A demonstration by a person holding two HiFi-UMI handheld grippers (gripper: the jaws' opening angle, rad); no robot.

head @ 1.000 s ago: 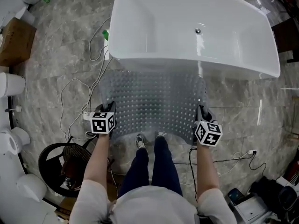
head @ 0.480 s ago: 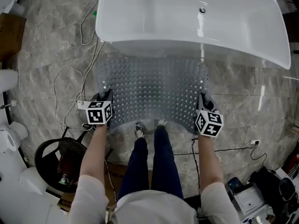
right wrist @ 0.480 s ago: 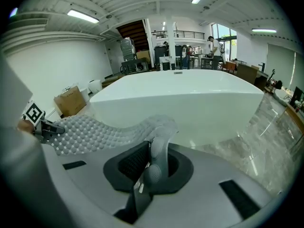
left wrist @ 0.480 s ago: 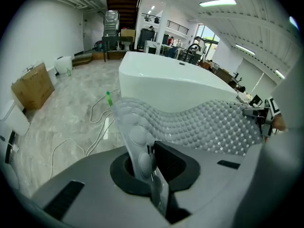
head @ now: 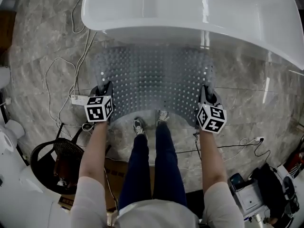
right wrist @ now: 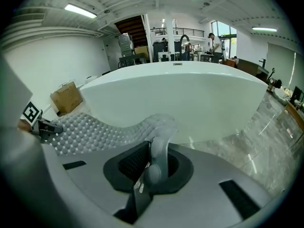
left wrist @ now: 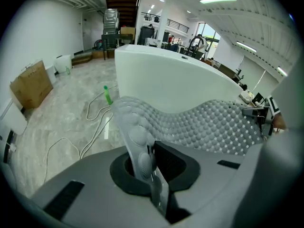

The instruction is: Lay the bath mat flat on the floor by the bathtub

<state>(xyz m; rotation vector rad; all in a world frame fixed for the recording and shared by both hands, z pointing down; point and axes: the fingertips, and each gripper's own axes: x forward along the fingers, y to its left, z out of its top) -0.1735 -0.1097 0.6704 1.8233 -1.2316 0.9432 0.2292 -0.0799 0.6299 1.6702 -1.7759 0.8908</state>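
Currently, at 9 o'clock: left gripper point(head: 105, 88) clamped tight on near left corner of bath mat point(head: 154, 77). Long axis of mat 9 to 3 o'clock, parallel to bathtub point(head: 156, 8) wall at 12 o'clock. Translucent grey, studded all over with round bumps, sagging between the grips above shoes point(head: 139, 126) at 6 o'clock. White cables point(head: 61, 87) just beside left edge; bare marble floor point(head: 256, 103) at 3 o'clock. Right gripper point(head: 205, 92) clamped tight on near right corner.
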